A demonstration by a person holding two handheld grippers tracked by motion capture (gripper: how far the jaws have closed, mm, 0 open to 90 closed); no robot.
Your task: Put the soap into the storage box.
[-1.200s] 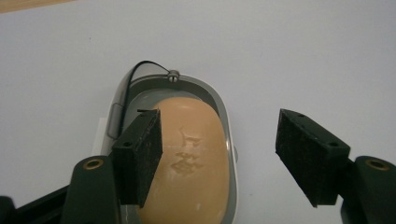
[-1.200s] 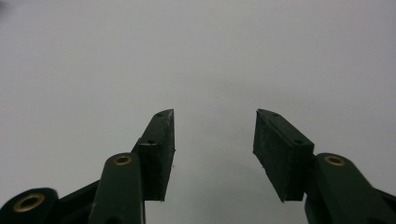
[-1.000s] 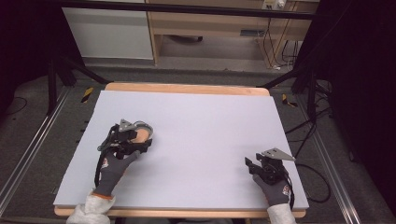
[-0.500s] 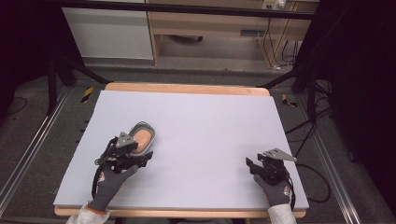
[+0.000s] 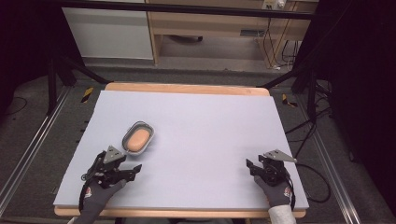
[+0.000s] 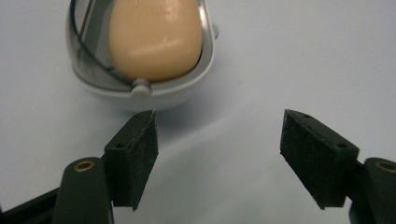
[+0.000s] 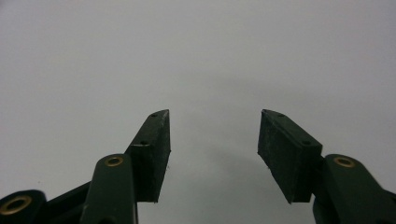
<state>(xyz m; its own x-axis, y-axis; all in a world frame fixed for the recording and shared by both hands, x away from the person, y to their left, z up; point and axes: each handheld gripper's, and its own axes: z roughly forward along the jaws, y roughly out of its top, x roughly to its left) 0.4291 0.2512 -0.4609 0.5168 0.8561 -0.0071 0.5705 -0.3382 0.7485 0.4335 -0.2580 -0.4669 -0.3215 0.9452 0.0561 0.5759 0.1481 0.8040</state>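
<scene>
Soap dish (image 5: 138, 138) sits on the tabletop (image 5: 205, 126), left half, about midway between front and back edges. It's an oval grey-white dish with a peach-coloured soap bar (image 5: 137, 139) lying inside it.

Left gripper (image 5: 122, 168) is near the front-left corner, just in front of the dish and apart from it. Jaws spread wide, nothing between them. In the left gripper view the left gripper (image 6: 217, 144) has the near rim of the soap dish (image 6: 154, 91) just beyond its left jaw tip, with no contact visible; the soap bar (image 6: 156, 39) fills most of the dish.

Right gripper (image 5: 254, 165) is near the front-right corner, well apart from the dish. In the right gripper view the right gripper (image 7: 214, 135) has its jaws parted moderately wide, empty, over the bare tabletop (image 7: 196, 56).

Both hands wear dark grey gloves.
</scene>
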